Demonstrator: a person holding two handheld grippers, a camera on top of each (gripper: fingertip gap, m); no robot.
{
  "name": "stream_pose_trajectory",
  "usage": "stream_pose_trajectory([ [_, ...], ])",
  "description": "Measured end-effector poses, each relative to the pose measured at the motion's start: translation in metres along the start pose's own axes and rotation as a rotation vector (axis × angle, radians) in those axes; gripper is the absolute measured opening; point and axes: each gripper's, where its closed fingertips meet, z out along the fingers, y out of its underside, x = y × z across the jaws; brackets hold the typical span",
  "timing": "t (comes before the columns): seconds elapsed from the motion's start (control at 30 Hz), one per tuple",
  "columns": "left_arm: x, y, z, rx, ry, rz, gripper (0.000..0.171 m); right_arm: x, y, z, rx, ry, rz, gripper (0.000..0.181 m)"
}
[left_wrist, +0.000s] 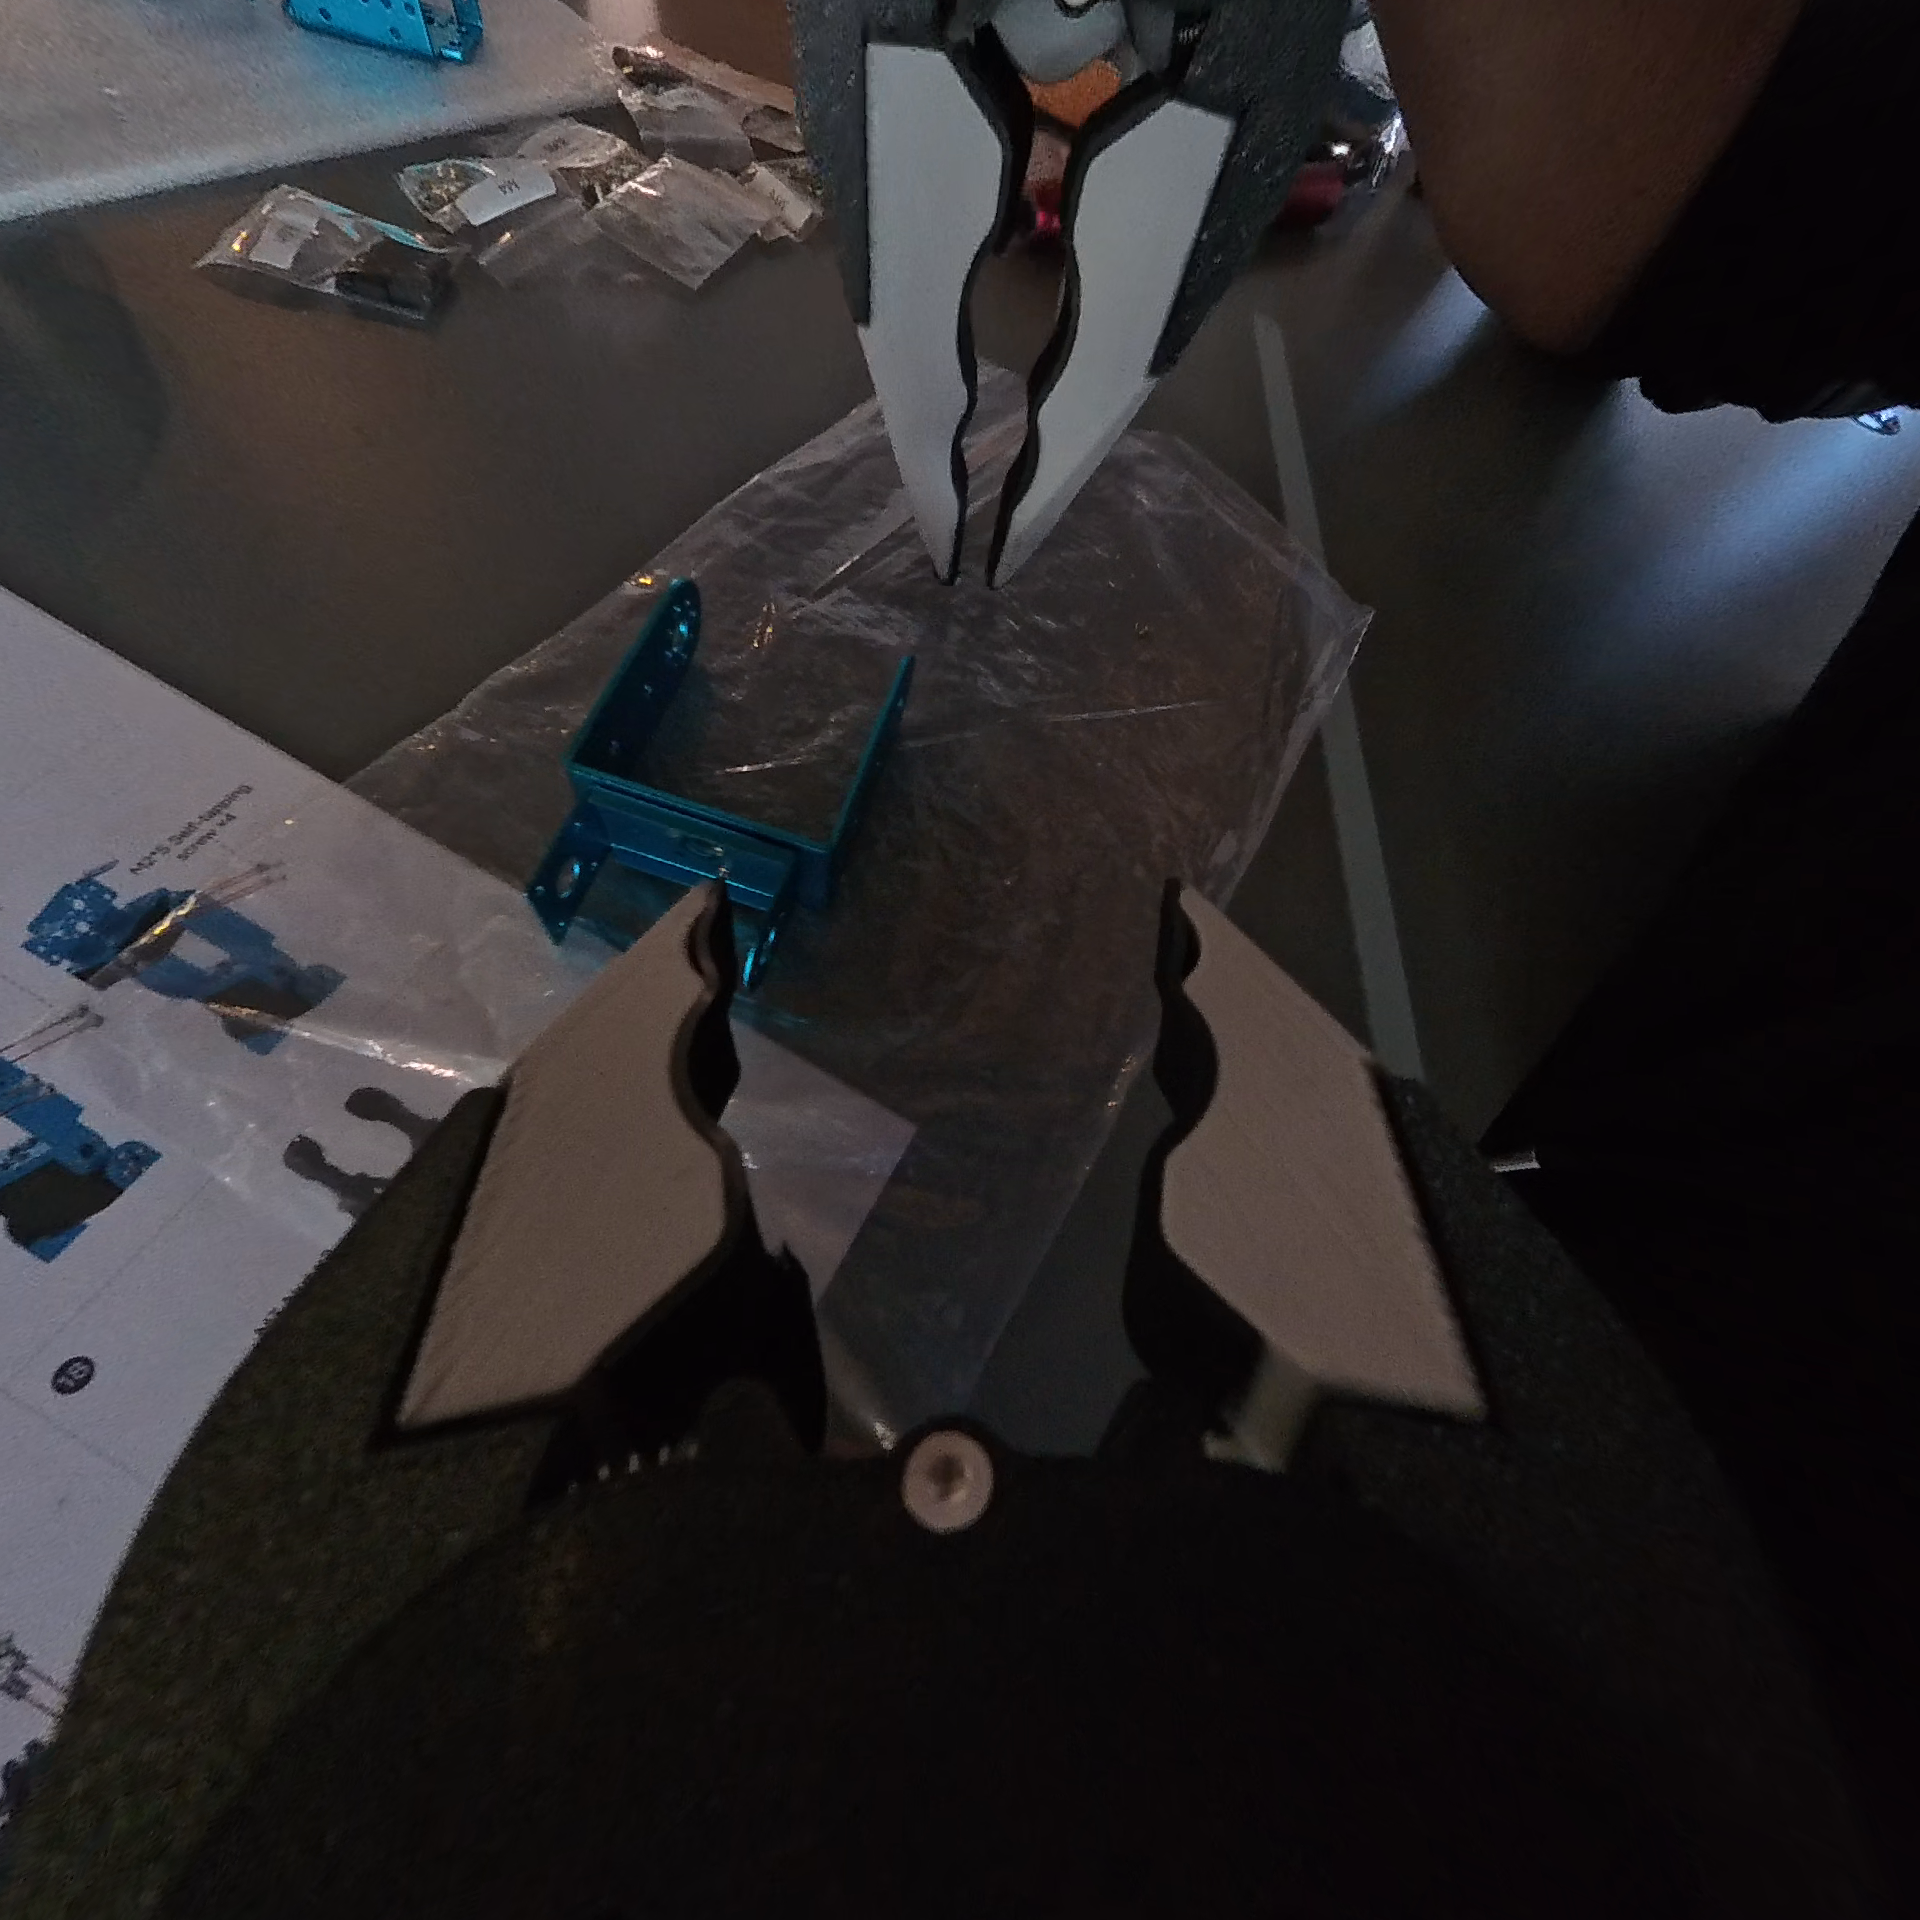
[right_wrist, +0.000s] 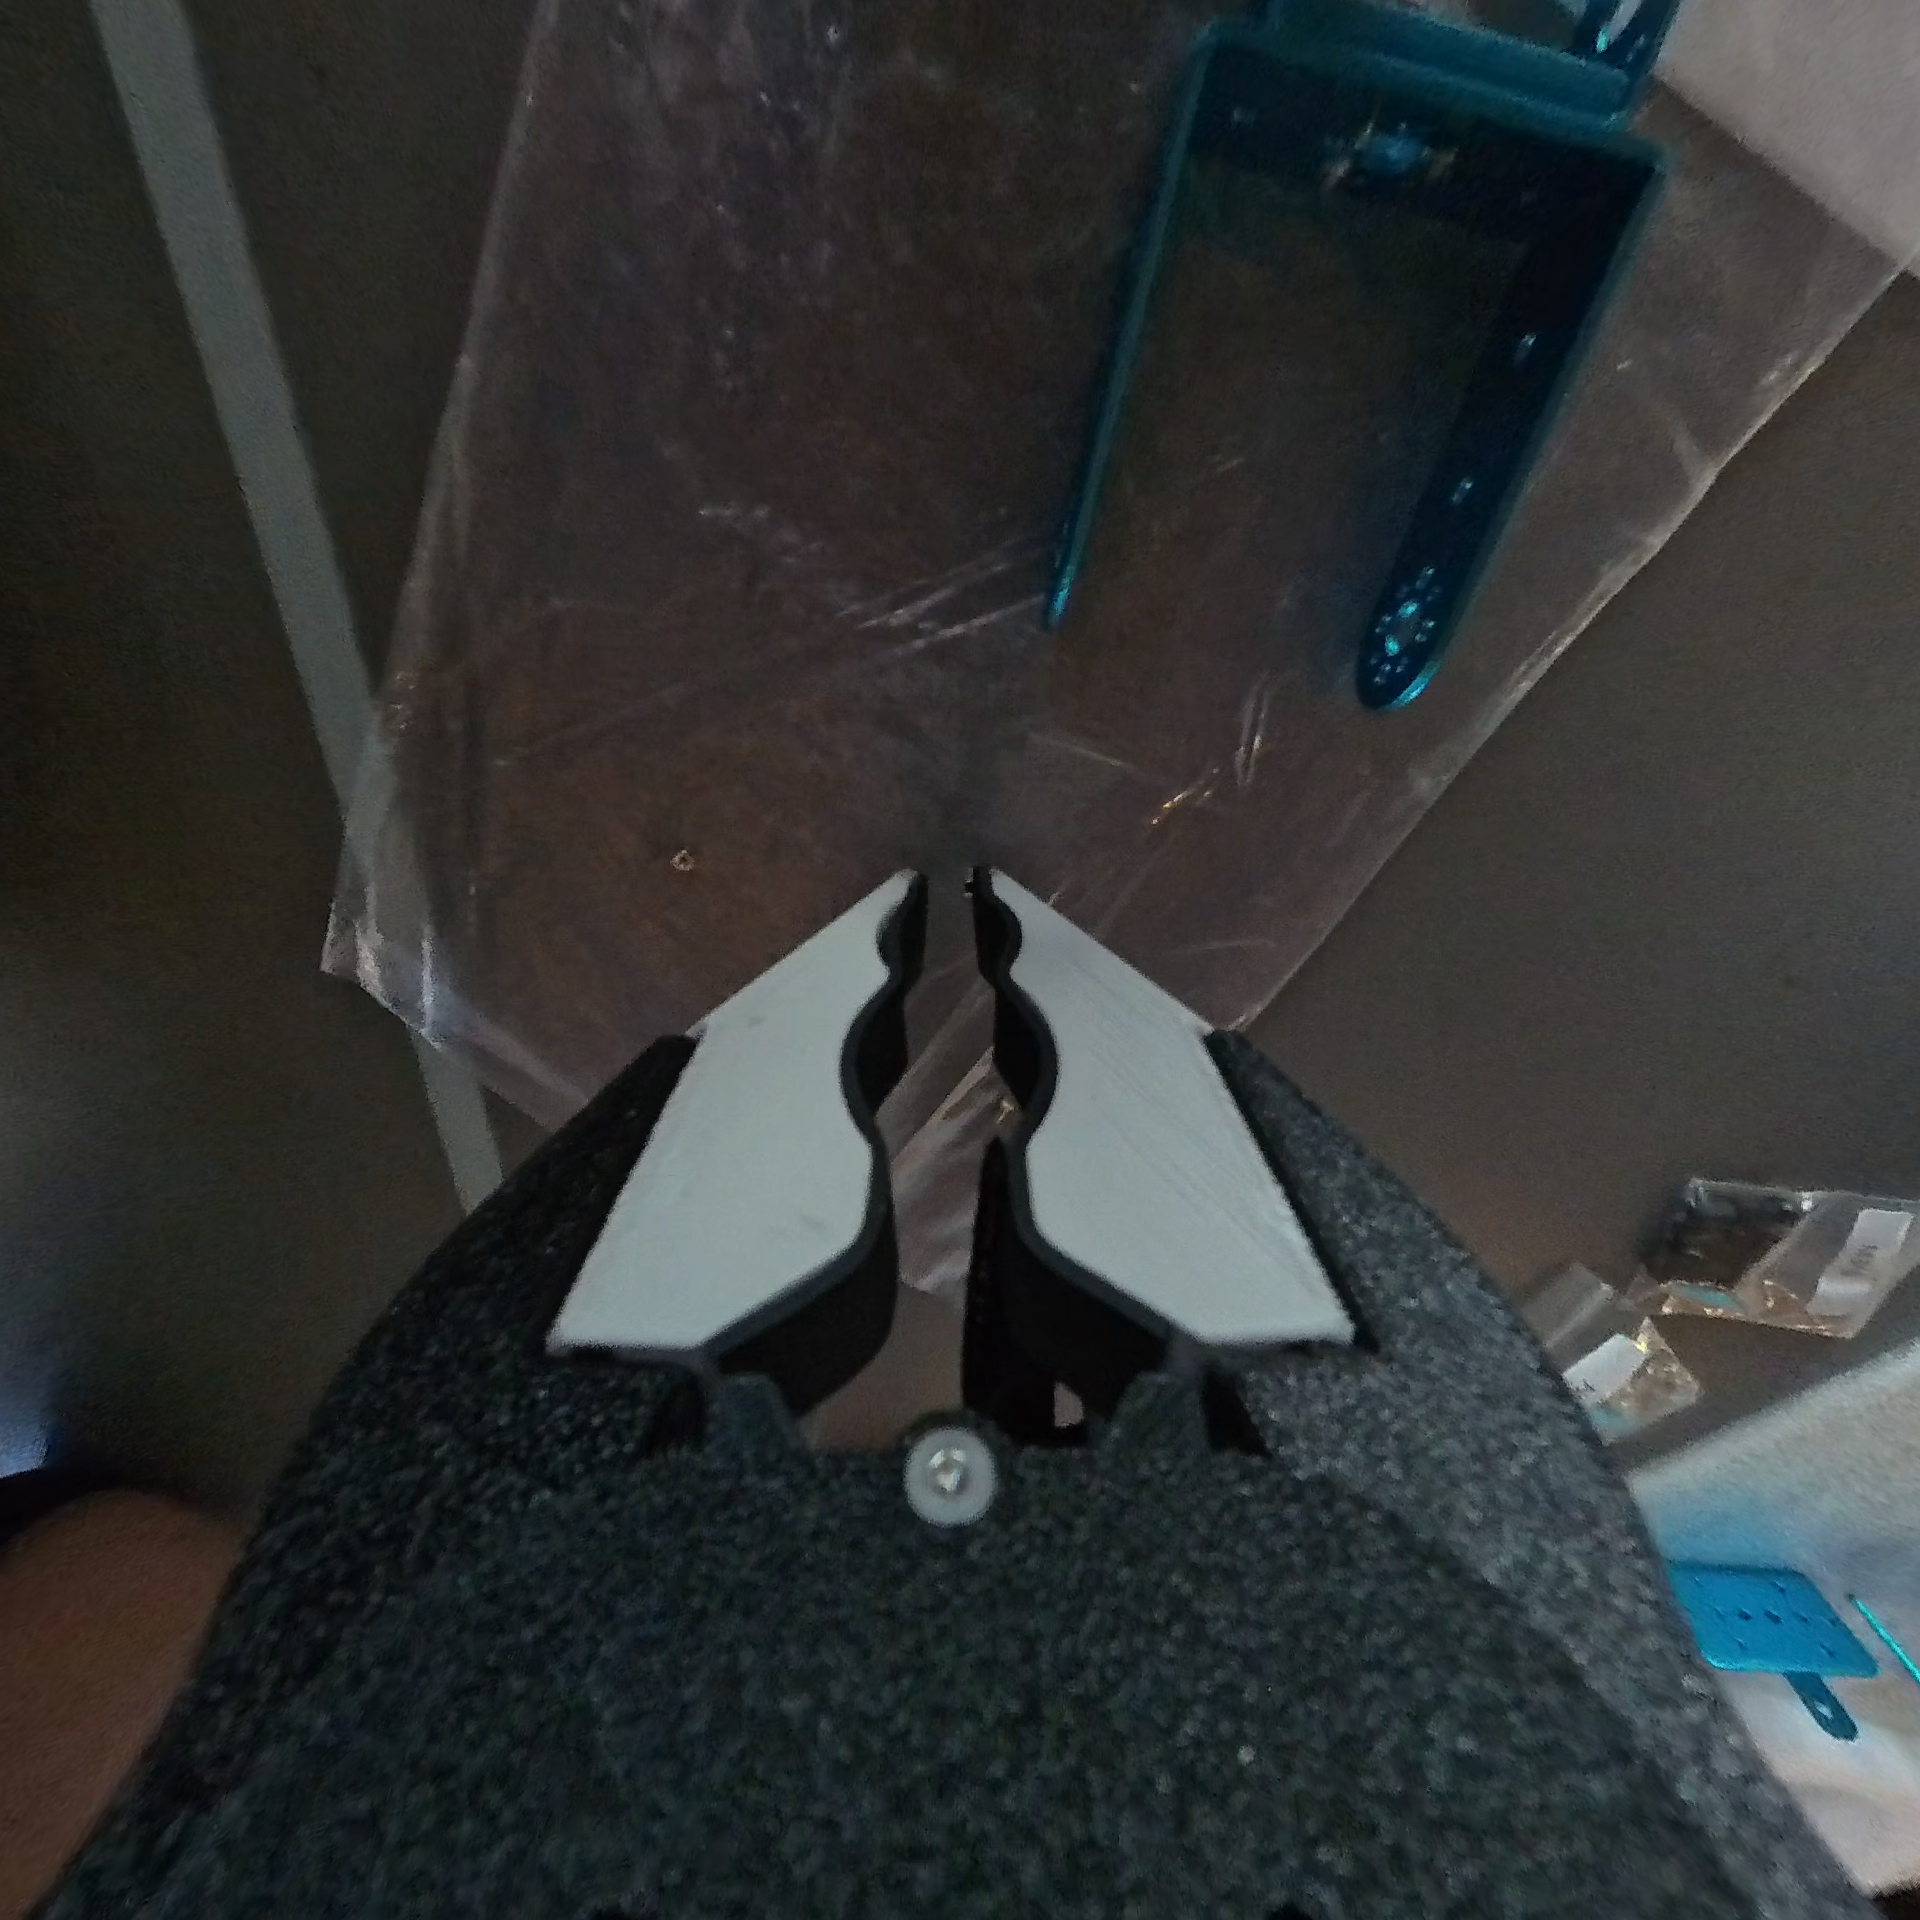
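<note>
I hold two grippers over one dark worktop (left_wrist: 312, 499). My left gripper (left_wrist: 940, 894) is released, its fingers spread wide just above the near end of a clear plastic bag (left_wrist: 1091, 748); its left fingertip (left_wrist: 707, 904) overlaps the near edge of a blue metal bracket (left_wrist: 717, 790) in the left wrist view, and I cannot tell if it touches. My right gripper (left_wrist: 971, 577) comes in from the far side, tips down on the bag, its fingers drawn nearly together with only a thin slit between them; in the right wrist view that gripper (right_wrist: 945, 878) shows nothing solid in the slit, and I cannot tell whether it pinches the film. The bracket is one U-shaped piece with two upright arms, one ending in a rounded tab ringed with small holes, and a second smaller blue piece fixed to its base. At my left lies one printed instruction sheet (left_wrist: 208, 935), cut off by the frame. Far left sit several small clear packets (left_wrist: 499, 208) of hardware, too blurred to count surely, and another blue part (left_wrist: 384, 26), cut by the top edge.
</note>
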Motion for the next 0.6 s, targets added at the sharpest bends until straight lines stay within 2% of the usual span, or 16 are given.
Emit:
stream_pose_trajectory([
  [0.5, -0.001, 0.002, 0.0, -0.013, 0.0, 0.006, 0.081, 0.005, 0.005, -0.001, 0.017, 0.006, 0.037, 0.012],
  [0.6, -0.003, 0.001, 0.001, -0.018, -0.001, -0.003, 0.081, 0.012, -0.001, -0.008, 0.044, 0.059, 0.027, 0.012],
])
